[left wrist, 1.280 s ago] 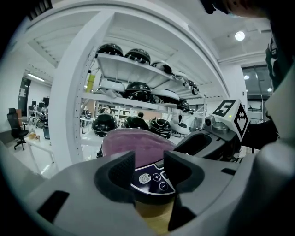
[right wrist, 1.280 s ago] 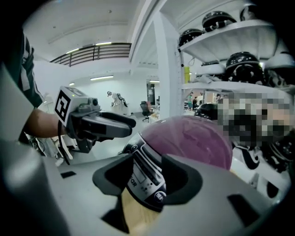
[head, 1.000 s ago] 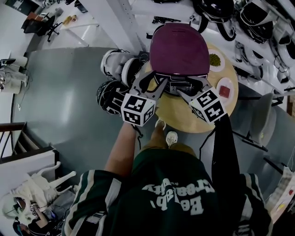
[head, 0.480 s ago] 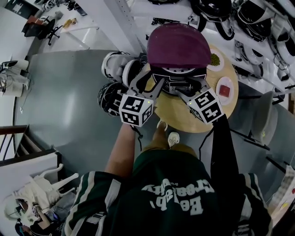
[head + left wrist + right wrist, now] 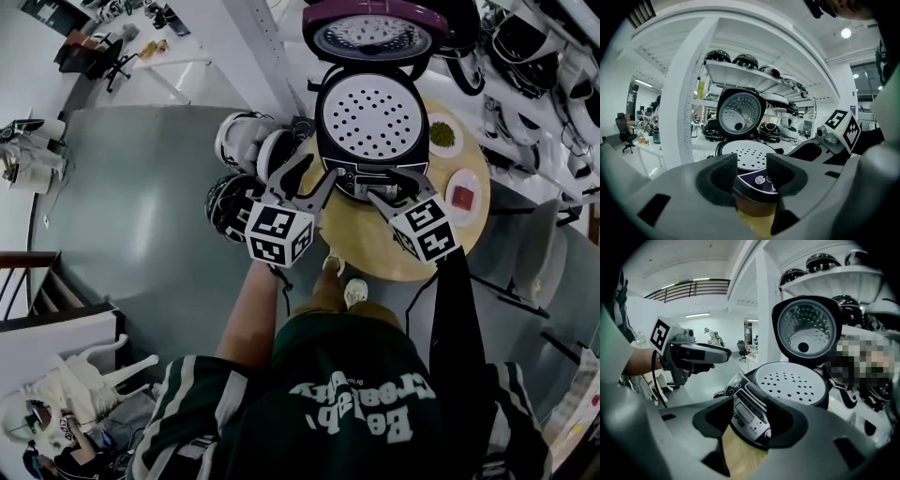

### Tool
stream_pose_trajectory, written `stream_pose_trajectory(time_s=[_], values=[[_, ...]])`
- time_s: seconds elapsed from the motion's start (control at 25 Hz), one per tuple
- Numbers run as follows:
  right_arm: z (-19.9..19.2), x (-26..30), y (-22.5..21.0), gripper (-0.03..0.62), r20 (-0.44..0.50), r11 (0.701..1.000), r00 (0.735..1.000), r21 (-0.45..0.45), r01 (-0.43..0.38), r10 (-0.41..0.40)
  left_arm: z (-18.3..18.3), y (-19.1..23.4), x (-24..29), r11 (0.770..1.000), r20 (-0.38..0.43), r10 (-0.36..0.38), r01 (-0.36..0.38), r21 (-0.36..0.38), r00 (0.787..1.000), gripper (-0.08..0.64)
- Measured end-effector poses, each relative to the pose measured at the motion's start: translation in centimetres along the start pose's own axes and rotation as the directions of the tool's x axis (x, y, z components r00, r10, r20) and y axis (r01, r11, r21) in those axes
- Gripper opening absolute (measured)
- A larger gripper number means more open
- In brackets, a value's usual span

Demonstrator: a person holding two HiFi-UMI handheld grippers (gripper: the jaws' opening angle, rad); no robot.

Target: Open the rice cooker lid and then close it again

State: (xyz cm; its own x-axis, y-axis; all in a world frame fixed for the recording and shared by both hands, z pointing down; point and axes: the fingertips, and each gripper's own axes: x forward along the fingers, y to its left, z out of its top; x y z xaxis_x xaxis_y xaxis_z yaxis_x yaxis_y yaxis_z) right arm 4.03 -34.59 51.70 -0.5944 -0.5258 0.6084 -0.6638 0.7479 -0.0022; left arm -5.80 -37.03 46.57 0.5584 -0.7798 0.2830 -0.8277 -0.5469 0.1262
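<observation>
Got the cooker (image 5: 370,122) sitting on the table (image 5: 366,248), panel toward the grippers, lid (image 5: 373,33) standing upright on the far hinge with its inside showing, where a second ago it was down flat. Both sets of jaws apart, gripping nothing, just in front of the cooker. Left gripper (image 5: 311,173) at front-left, right gripper (image 5: 396,185) just narrowed a bit, with the panel showing through the gap but not pinched.

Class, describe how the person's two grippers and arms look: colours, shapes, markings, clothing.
The left gripper and right gripper are grey, each with two curved jaws lined with dark textured pads and a white cube bearing black square markers. A black cable hangs from the left one. The right arm wears a black sleeve; the left forearm is bare below a green, white-striped jersey.
</observation>
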Motion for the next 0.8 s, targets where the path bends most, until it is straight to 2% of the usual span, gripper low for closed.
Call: stream_pose_trajectory(time_s=[0.12,0.24,0.4,0.48,0.6,0.8], values=[[0.1,0.1,0.0,0.230,0.008,1.000,1.000,-0.002,0.009,-0.009,-0.1,0.2,0.0,1.000,-0.003,-0.001,0.001,-0.002,1.000,0.195],[0.1,0.1,0.2,0.240,0.028,1.000,1.000,-0.011,0.003,-0.003,0.0,-0.4,0.4,0.999,-0.012,-0.020,0.021,0.029,1.000,0.196],[-0.7,-0.3,0.6,0.270,-0.021,0.992,1.000,-0.126,-0.014,0.011,1.4,-0.7,0.6,0.997,0.004,-0.034,0.034,0.068,0.999,0.209],[-1.0,-1.0,-0.4,0.268,-0.022,0.989,1.000,-0.145,0.007,-0.010,2.4,-0.4,0.4,0.996,0.019,-0.035,0.034,0.077,0.999,0.209],[1.1,-3.2,-4.1,0.264,0.088,0.995,0.994,-0.070,0.065,-0.058,4.8,0.4,0.7,0.995,0.059,-0.042,0.037,0.088,0.997,0.210],[8.4,-7.4,-10.2,0.250,0.280,0.991,0.952,-0.004,0.131,-0.125,11.4,2.8,1.3,0.996,0.159,-0.053,0.040,0.084,0.986,0.233]])
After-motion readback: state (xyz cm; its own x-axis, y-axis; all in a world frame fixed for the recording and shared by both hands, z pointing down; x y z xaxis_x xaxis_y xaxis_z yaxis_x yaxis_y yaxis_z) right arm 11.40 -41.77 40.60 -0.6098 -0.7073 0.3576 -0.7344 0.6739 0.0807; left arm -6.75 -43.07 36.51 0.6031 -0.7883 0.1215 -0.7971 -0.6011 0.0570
